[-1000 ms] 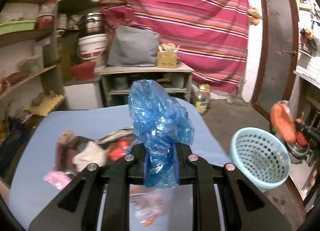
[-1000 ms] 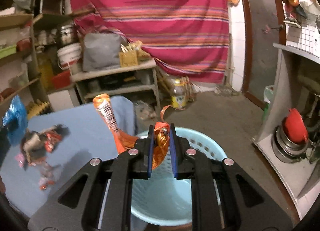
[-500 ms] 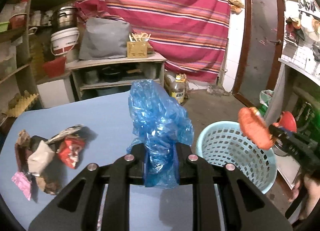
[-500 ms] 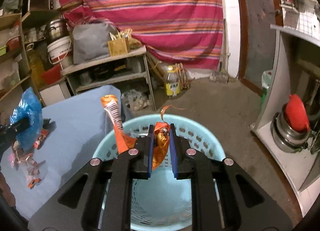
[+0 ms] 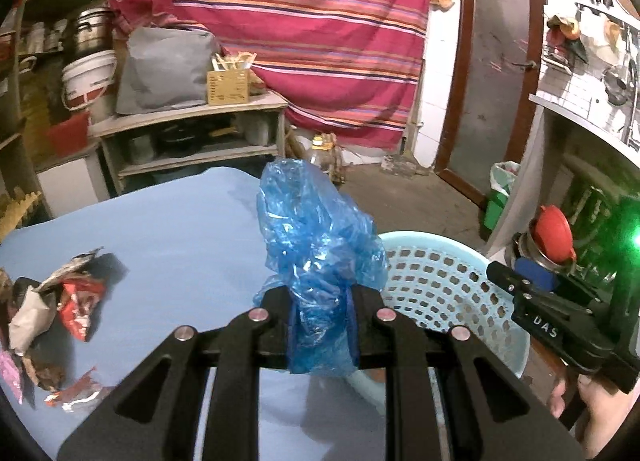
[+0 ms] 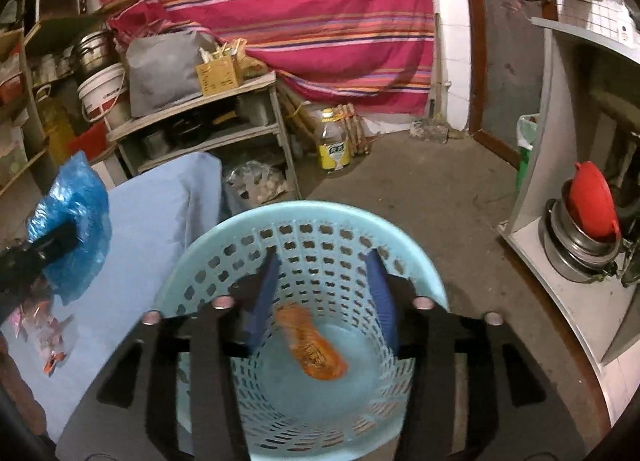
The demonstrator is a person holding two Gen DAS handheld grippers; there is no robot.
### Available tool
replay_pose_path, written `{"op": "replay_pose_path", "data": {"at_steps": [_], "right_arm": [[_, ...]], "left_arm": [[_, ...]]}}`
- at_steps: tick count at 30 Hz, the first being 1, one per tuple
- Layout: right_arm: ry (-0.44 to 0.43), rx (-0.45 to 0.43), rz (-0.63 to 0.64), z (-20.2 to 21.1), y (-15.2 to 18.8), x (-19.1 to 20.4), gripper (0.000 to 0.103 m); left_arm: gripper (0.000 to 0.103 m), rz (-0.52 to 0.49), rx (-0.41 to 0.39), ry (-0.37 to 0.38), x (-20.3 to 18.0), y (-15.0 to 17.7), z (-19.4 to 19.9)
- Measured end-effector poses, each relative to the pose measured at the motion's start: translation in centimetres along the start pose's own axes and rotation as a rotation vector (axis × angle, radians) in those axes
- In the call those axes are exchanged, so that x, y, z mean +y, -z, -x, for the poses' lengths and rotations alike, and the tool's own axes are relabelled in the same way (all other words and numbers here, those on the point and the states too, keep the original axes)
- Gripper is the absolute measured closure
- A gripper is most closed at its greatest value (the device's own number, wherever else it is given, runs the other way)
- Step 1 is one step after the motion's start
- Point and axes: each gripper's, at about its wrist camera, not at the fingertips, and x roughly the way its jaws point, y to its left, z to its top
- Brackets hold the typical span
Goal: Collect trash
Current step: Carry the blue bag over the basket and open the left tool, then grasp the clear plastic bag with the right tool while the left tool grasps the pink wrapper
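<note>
While the left gripper (image 5: 320, 325) is clamped on a crumpled translucent blue plastic bag (image 5: 316, 245), that bag is carried above the pale blue cloth-covered table (image 5: 180, 229), just beside the round light-blue perforated plastic basket (image 6: 304, 221). From the right wrist view the right gripper (image 6: 324, 297) is seen spread wide over the basket's mouth, with nothing held between its blue-padded fingers (image 6: 262, 297). An orange crinkled snack wrapper (image 6: 314, 345) lies on the basket's floor — slightly blurred, so whether it is lying flat cannot be judged with confidence. More litter is left on the table: a heap of crumpled red, white and brown wrappers (image 5: 56, 301) near its left edge, and a small red-and-silver foil scrap (image 5: 76, 397) just in front of that heap — apart from the basket.
</note>
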Motion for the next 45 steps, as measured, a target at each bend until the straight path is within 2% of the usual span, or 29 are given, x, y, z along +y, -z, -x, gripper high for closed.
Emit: {"op": "replay_pose_path", "data": {"at_steps": [2,7,11,17,18,19,20,21,27,31,35,38,41,45], "right_arm": [[0.014,-0.018,-0.020,0.5,-0.1,-0.6,0.036],[0.063,-0.033,-0.020,0.7,-0.1,-1.6,0.026],[0.079,-0.031,-0.037,0.6,0.0,-2.4,0.023],[0.084,-0.033,-0.074,0.8,0.0,-3.3,0.023],[0.084,-0.033,-0.078,0.8,-0.1,-3.3,0.023],[0.085,-0.033,-0.080,0.7,-0.1,-3.3,0.023],[0.088,-0.032,-0.079,0.7,-0.1,-3.3,0.023],[0.091,-0.032,-0.077,0.7,-0.1,-3.2,0.023],[0.101,-0.035,-0.076,0.8,-0.4,-3.1,0.023],[0.090,-0.045,-0.059,0.9,-0.5,-2.2,0.019],[0.060,-0.069,-0.036,1.5,-0.8,0.1,0.013],[0.034,-0.091,-0.007,2.2,-0.9,2.7,0.008],[0.000,-0.101,0.031,2.8,-1.0,5.6,0.004],[-0.071,-0.101,0.116,3.6,0.0,10.6,0.004]], "left_arm": [[0.083,-0.002,0.017,0.021,-0.7,0.0,-0.7],[0.083,-0.020,0.045,0.035,-1.9,0.4,-2.5],[0.083,-0.001,0.074,0.067,-2.4,0.4,-4.4],[0.079,-0.041,0.097,0.082,-3.9,0.4,-6.3],[0.068,-0.050,0.104,0.082,-4.1,0.4,-6.5],[0.047,-0.060,0.116,0.079,-4.3,0.4,-6.8],[0.038,-0.060,0.116,0.076,-4.3,0.5,-6.8],[0.033,-0.057,0.107,0.076,-4.2,0.5,-6.7],[0.033,-0.018,0.095,0.055,-1.9,0.8,-5.5],[0.020,-0.014,0.037,-0.025,0.6,1.0,-2.2],[0.015,0.011,-0.012,-0.088,4.2,1.0,1.7],[0.010,0.030,-0.048,-0.148,7.9,1.2,5.1],[0.006,0.036,-0.095,-0.255,12.2,2.2,8.8],[0.005,0.058,-0.090,-0.368,18.8,4.9,12.5]]}}
